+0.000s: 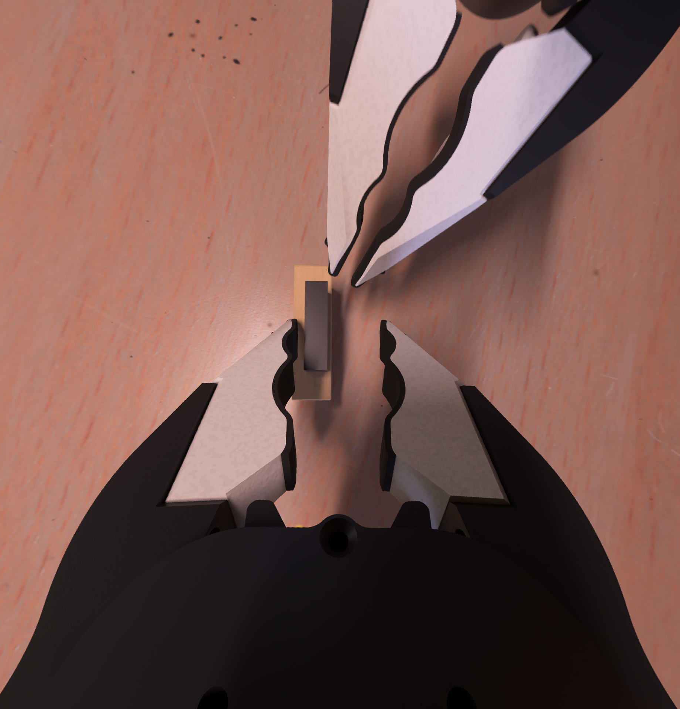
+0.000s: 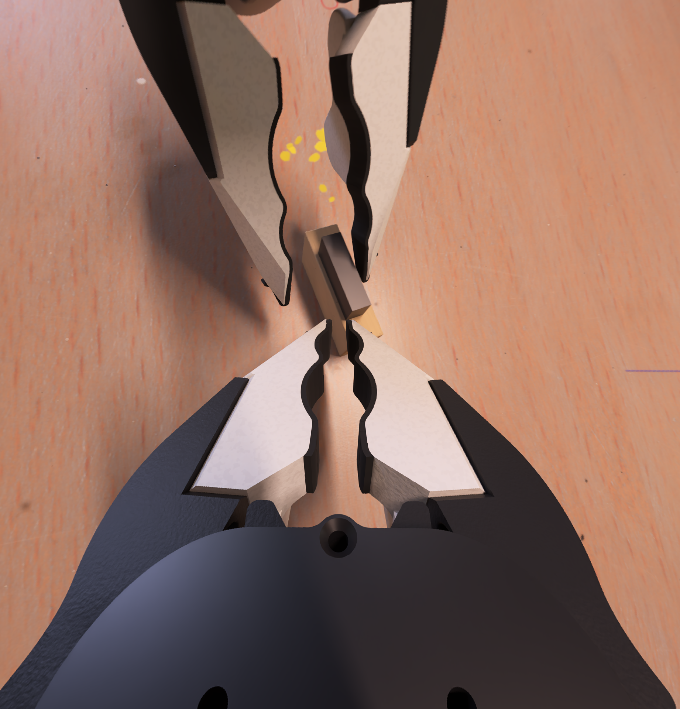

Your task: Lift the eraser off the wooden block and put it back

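Observation:
A dark grey eraser [image 1: 316, 326] lies lengthwise on a small tan wooden block [image 1: 311, 385] on the table. My left gripper [image 1: 338, 324] is open and low over them. Its left fingertip is right beside the eraser and block, and its right fingertip stands well clear on the other side. My right gripper [image 2: 338, 322] comes from the opposite end. Its jaws are closed to a narrow gap on the near corner of the block [image 2: 311, 247], just short of the eraser [image 2: 342, 268]. The right gripper also shows in the left wrist view [image 1: 345, 278], and the left gripper in the right wrist view [image 2: 325, 291].
The reddish wooden table [image 1: 139, 230] spreads out on all sides. It bears black specks [image 1: 215, 38] in the left wrist view. Yellow paint spots [image 2: 319, 145] lie beyond the block in the right wrist view.

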Controlling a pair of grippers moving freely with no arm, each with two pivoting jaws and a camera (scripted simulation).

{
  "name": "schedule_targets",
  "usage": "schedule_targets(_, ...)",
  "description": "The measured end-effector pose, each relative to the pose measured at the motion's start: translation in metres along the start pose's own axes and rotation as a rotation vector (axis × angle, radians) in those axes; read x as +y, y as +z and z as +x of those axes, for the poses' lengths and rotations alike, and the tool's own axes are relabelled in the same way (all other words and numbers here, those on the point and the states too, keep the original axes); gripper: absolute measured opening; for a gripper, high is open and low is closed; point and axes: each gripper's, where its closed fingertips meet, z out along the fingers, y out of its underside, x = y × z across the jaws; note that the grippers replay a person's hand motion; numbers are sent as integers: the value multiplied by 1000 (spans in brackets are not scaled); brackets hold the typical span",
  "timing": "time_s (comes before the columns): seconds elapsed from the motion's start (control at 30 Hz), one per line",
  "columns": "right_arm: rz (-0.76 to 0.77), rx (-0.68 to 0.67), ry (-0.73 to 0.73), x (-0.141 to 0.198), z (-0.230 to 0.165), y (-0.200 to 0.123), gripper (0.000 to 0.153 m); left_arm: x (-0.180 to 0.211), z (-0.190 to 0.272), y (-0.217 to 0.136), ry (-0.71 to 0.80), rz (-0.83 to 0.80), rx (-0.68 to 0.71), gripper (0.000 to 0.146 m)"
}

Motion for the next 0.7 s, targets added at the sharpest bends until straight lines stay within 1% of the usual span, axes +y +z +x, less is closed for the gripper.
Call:
schedule_targets(0.13,5,38,-4,3,11,-10,10,1,-8,-2,5,6,-31,42)
schedule_targets(0.2,-5,27,17,8,14,-14,16,3,-14,-4,-3,0,-48,41)
schedule_targets(0.33,0,-13,55,15,14,-19,24,0,-13,-8,-21,37,-8,41)
schedule_targets(0.5,-25,-22,63,24,15,-18,28,1,-9,-1,-14,25,6,41)
schedule_targets(0.53,-33,-22,60,25,15,-16,28,1,-10,1,-8,25,-6,39)
schedule_targets(0.67,-37,-20,56,26,15,-14,28,-1,-12,0,12,25,-14,11)
schedule_targets(0.7,-37,-19,54,26,15,-14,28,-1,-11,0,18,26,-10,11)
